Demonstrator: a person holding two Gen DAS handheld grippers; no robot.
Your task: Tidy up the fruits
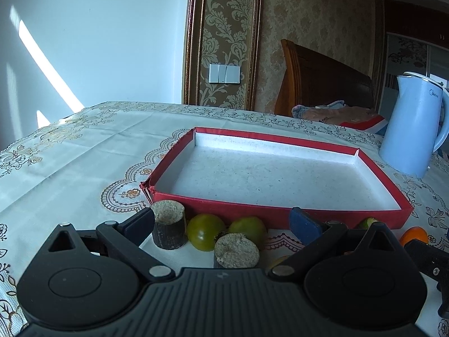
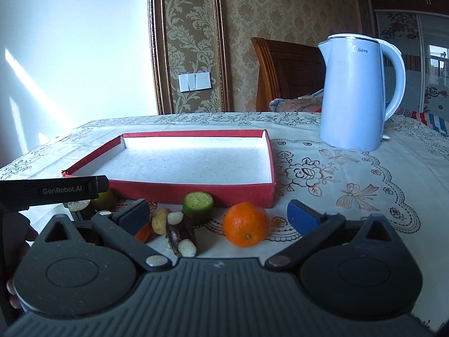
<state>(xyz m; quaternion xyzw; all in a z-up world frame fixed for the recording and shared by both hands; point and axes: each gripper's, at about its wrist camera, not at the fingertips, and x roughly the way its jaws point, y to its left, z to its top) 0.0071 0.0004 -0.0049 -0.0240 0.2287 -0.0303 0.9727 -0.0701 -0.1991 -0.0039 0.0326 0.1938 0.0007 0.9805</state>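
Both grippers [image 1: 221, 221] [image 2: 219, 214] wide open, empty — kettle [image 2: 353, 92] reads "Midea", left gripper "GenRobot.AI".

Sunlight streaking across white wall [image 1: 84, 42] at left; foreground sitting dim; fisheye bending edges; focus staying sharp.

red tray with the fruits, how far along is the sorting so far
Nothing looks done yet: the red tray is empty. Nothing is in hand either; the left gripper and right gripper are both open and hold nothing. Everything is left: the orange, two green tomatoes, the cucumber piece and the sugarcane pieces all sit on the tablecloth in front of the tray.
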